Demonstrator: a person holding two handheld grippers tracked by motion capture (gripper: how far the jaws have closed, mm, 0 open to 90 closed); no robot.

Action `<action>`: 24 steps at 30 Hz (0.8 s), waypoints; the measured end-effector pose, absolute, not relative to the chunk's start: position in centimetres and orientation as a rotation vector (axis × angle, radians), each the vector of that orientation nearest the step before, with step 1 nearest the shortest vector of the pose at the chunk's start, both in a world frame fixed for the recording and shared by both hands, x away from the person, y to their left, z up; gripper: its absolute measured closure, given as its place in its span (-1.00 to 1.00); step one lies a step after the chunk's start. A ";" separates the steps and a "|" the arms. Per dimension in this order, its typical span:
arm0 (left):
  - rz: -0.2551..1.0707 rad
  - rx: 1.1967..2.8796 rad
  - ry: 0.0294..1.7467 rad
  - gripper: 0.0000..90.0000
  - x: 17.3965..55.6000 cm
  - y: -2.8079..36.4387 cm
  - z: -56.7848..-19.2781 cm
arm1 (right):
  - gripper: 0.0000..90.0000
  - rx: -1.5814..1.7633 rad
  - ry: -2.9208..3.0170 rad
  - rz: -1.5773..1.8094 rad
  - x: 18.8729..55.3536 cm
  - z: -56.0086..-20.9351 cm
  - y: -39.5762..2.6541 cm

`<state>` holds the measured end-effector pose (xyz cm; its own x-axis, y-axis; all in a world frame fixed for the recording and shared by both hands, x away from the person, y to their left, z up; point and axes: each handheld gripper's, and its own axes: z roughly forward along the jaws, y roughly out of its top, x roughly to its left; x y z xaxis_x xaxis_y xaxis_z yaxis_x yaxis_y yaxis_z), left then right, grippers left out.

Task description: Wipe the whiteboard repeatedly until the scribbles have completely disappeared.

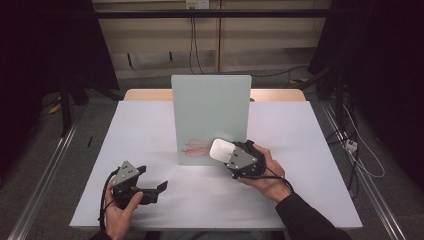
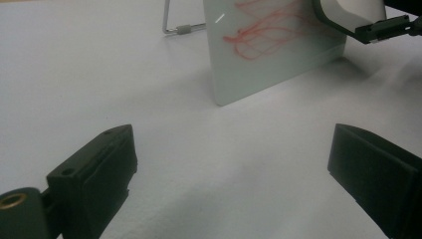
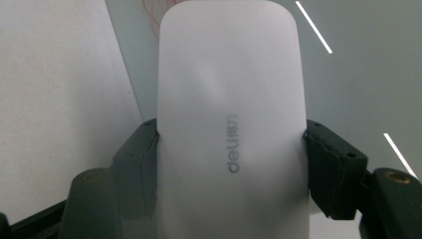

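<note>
A pale whiteboard [image 1: 210,115] stands upright mid-table, with red scribbles [image 1: 196,147] low on its face. My right gripper [image 1: 227,154] is shut on a white eraser [image 1: 220,150], which is pressed to the board just right of the scribbles. In the right gripper view the eraser [image 3: 231,99] sits between both pads [image 3: 137,154], with the board [image 3: 358,64] behind it. My left gripper [image 1: 152,178] rests at the front left, open with nothing in it. Its own view has the jaws wide apart [image 2: 231,149], facing the board [image 2: 259,64], the scribbles [image 2: 263,35] and the eraser [image 2: 356,10].
The white table [image 1: 140,130] has free room left and right of the board. A wire stand [image 2: 174,30] props the board from behind. Dark curtains, cables and floor rails surround the table.
</note>
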<state>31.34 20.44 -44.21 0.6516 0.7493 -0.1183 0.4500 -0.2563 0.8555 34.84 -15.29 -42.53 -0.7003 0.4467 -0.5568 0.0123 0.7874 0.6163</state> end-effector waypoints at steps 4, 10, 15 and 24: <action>0.385 1.899 0.947 -0.89 31.4 20.4 -44.2 | -0.30 0.339 2.247 0.777 34.9 -42.8 -14.9; 0.386 1.901 0.947 -0.89 31.3 20.4 -44.2 | -0.30 0.315 2.261 0.791 34.9 -43.3 -13.9; 0.389 1.900 0.940 -0.89 31.3 20.4 -44.2 | -0.30 0.306 2.295 0.795 35.0 -43.7 -13.0; 0.385 1.898 0.940 -0.89 31.4 20.5 -44.2 | -0.30 0.303 2.287 0.801 35.1 -43.6 -12.3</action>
<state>31.36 20.46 -44.20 0.6547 0.7462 -0.1205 0.4472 -0.2539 0.8576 35.10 -12.34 -43.55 -0.7381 0.4161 -0.5311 -0.0063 0.7828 0.6222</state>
